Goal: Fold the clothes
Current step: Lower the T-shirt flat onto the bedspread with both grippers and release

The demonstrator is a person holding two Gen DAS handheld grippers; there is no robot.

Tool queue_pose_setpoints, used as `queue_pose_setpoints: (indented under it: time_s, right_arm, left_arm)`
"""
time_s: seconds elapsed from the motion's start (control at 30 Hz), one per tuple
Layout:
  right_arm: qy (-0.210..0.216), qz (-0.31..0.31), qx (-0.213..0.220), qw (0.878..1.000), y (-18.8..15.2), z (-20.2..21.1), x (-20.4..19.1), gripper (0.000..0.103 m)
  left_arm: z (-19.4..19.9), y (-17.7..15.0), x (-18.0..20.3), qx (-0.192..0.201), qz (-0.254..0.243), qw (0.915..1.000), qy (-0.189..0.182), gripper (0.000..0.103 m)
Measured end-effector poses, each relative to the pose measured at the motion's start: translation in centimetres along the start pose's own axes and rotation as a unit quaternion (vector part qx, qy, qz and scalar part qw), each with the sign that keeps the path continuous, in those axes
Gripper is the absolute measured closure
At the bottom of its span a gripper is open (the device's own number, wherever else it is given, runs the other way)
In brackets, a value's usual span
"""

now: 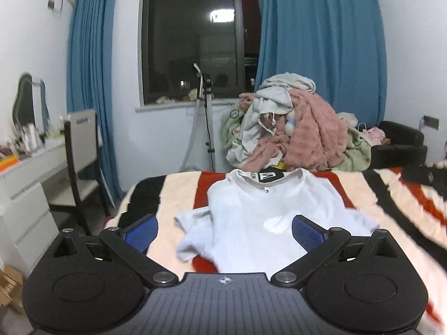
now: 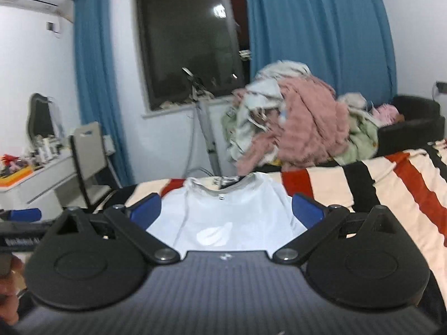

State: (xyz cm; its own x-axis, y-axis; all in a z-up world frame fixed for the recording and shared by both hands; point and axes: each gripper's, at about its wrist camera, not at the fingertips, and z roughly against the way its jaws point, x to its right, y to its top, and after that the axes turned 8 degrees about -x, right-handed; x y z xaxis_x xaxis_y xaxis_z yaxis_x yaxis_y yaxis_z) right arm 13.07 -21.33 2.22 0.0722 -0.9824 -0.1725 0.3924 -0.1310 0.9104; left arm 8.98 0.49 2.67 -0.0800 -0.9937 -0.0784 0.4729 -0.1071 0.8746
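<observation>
A white T-shirt (image 1: pixel 259 212) lies flat on the striped bedspread (image 1: pixel 391 203), collar toward the window, its left sleeve rumpled and partly folded in. My left gripper (image 1: pixel 225 230) hovers open over the shirt's near half, blue pads wide apart, nothing between them. In the right wrist view the same white T-shirt (image 2: pixel 223 212) lies just ahead, and my right gripper (image 2: pixel 226 209) is open above its lower part, also holding nothing. The left gripper's blue pad (image 2: pixel 23 214) and a hand (image 2: pixel 9 293) show at the left edge.
A heap of clothes (image 1: pixel 293 128) in pink, grey and green is piled beyond the bed's far end. A black armchair (image 1: pixel 402 142) stands at the right. A white dresser (image 1: pixel 30 173) with bottles and a chair (image 1: pixel 81 150) stand left of the bed. A tripod stand (image 1: pixel 208 117) is under the window.
</observation>
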Motion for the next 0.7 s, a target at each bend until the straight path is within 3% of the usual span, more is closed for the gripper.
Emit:
queue_pose_setpoints:
  time_s: [0.17, 0.2, 0.27, 0.37, 0.6, 0.7]
  right_arm:
    - [0.002, 0.033, 0.038, 0.999, -3.9, 2.0, -0.9, 0.011]
    - [0.008, 0.03, 0.041, 0.999, -4.7, 2.0, -0.8, 0.022]
    - [0.012, 0.023, 0.037, 0.999, -5.7, 1.9, -0.8, 0.032]
    - [0.023, 0.008, 0.039, 0.999, -6.5, 1.8, -0.7, 0.033]
    - [-0.041, -0.01, 0.051, 0.998, -7.0, 0.8, 0.3, 0.044]
    - [-0.045, -0.025, 0.041, 0.998, -7.3, 0.0, 1.1, 0.045]
  left_arm:
    - [1.8, -5.2, 0.6, 0.025, -0.009, 0.9996, 0.006, 0.0]
    - [1.9, -5.9, 0.4, 0.027, -0.001, 0.9996, 0.002, 0.0]
    - [1.8, -7.1, 0.0, 0.027, 0.019, 0.9994, -0.009, 0.0]
    - [0.9, -8.0, -0.6, 0.02, 0.047, 0.9985, -0.019, 0.0]
    - [-2.4, -8.0, -1.0, -0.007, 0.064, 0.9978, -0.013, 0.0]
    - [-3.2, -8.1, -0.9, -0.014, 0.064, 0.9978, -0.011, 0.0]
